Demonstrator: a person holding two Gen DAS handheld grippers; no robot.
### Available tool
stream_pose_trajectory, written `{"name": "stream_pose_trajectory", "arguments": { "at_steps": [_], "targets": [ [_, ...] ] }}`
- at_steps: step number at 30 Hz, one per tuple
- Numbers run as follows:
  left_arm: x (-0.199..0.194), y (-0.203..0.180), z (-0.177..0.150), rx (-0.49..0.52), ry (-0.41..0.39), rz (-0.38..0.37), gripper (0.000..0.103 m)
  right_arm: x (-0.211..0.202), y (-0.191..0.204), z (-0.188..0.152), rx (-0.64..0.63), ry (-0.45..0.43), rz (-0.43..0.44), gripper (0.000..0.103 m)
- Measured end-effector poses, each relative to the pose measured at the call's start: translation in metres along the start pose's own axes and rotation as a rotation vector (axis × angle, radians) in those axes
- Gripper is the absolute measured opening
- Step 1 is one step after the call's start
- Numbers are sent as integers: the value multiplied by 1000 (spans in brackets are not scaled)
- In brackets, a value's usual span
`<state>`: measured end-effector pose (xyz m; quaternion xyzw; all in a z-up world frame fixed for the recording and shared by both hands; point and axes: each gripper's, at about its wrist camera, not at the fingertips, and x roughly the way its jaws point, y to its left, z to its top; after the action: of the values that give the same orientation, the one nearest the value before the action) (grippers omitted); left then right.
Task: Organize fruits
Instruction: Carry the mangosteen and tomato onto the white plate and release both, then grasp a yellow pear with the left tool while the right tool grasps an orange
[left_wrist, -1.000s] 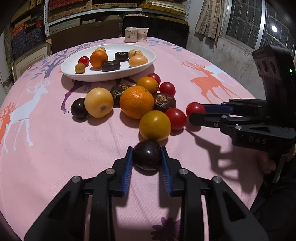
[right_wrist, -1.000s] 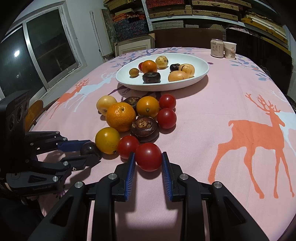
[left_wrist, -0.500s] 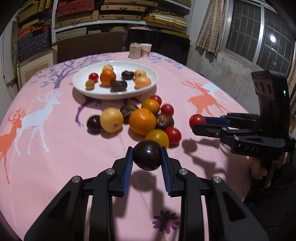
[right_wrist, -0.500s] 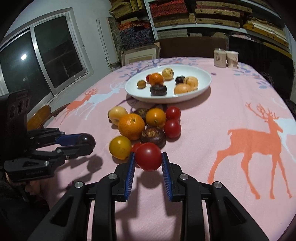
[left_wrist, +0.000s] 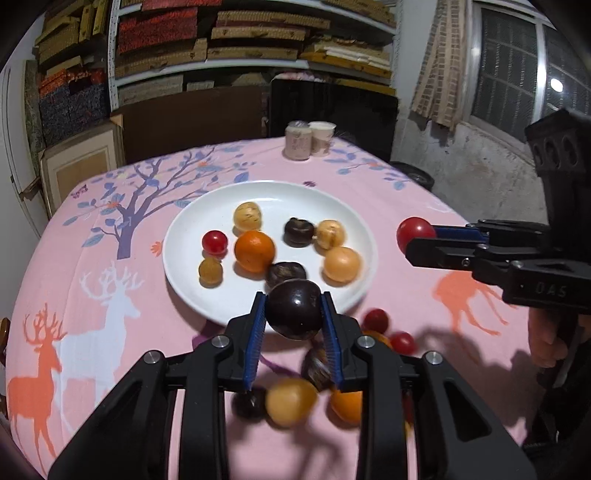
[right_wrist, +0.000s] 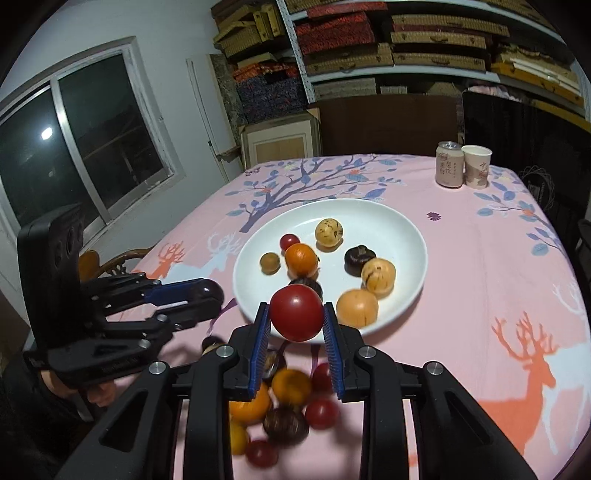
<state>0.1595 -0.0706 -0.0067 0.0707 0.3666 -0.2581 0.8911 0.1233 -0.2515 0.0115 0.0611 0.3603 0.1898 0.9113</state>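
Blue-padded left gripper (left_wrist: 293, 314) was seen clenched on dark purple fruit (left_wrist: 294, 309), held at lower centre of left wrist frame, over near rim of white plate (left_wrist: 184, 258). Right gripper (right_wrist: 295, 321) was seen clamped on red tomato (right_wrist: 296, 313), lower centre of right wrist frame, likewise at plate's near edge. Seven fruits were counted on plate. Loose fruit pile (right_wrist: 288, 402) was seen blurred on pink tablecloth (right_wrist: 480, 295) below fingers. Can (right_wrist: 448, 164) and paper cup (right_wrist: 476, 167) were noted upper right.

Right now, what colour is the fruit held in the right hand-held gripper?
Red: the round fruit in the right hand-held gripper shows best in the right wrist view.
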Motion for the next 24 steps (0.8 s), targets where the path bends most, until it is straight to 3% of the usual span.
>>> {"name": "stream_pose_trajectory", "arguments": {
  "at_steps": [4, 9, 11, 13, 15, 20, 22, 24],
  "targets": [
    [44, 21, 13, -44, 53, 18, 28, 57, -8, 19, 0, 64, -54, 29],
    [72, 34, 16, -68, 87, 24, 29, 106, -18, 27, 5, 116, -90, 30],
    [78, 37, 13, -67, 107, 22, 29, 113, -19, 28, 0, 114, -98, 31],
    [83, 39, 12, -69, 122, 28, 29, 110, -21, 27, 5, 74, -102, 43],
    [79, 40, 10, -73, 111, 44, 32, 101, -22, 26, 19, 37, -100, 45],
    [38, 34, 8, -68, -4, 48, 76, 66, -24, 14, 72, -11, -73, 45],
    [17, 31, 3, -73, -48, 38, 83, 46, -20, 0, 74, -19, -59, 45],
    [-1, 27, -8, -67, -60, 12, 84, 27, -15, -21, 72, -20, -43, 45]
  ]
}}
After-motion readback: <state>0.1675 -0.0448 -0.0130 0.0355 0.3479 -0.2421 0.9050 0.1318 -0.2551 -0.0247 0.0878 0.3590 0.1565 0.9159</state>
